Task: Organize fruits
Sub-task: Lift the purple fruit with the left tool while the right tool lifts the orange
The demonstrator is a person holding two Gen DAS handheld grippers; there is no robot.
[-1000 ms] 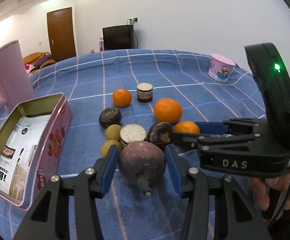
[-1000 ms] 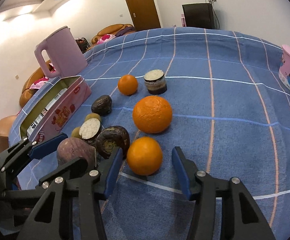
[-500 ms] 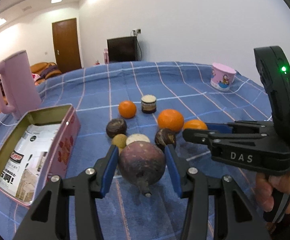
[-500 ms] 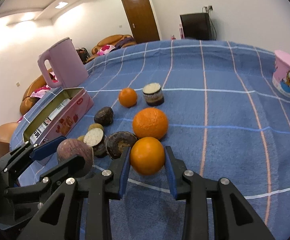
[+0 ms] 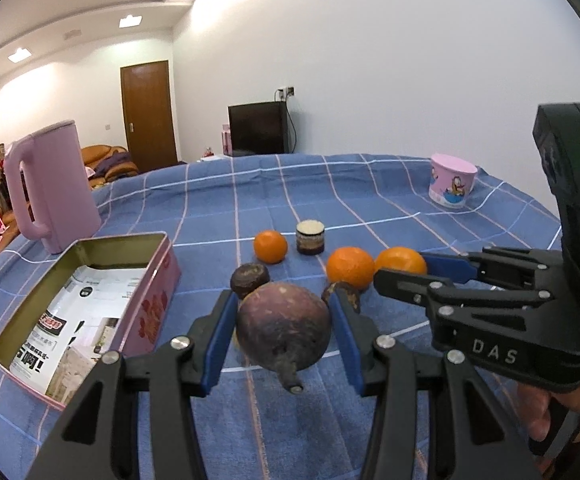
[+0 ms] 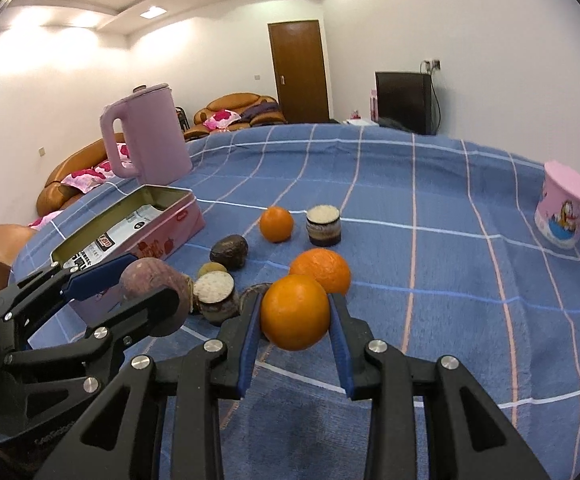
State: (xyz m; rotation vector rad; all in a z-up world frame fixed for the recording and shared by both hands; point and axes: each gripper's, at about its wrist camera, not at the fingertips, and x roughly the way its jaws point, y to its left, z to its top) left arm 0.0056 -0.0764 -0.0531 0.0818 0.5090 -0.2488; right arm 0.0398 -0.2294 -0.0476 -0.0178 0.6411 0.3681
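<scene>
My left gripper is shut on a round purple fruit, held above the blue checked cloth. To its right, my right gripper is shut on an orange, lifted just off the cloth. Each gripper shows in the other's view, the right gripper and the left gripper. Still on the cloth are a larger orange, a small orange, a dark round fruit, a small yellowish fruit and two cut dark pieces with white tops.
An open pink tin with printed paper inside lies at the left. Behind it stands a pink kettle. A pink cartoon cup sits far right. A hand grips the right gripper's handle at the lower right.
The right gripper's jaws closed on the nearest orange and raised it off the cloth. The left gripper tilted upward, still holding the purple fruit.
</scene>
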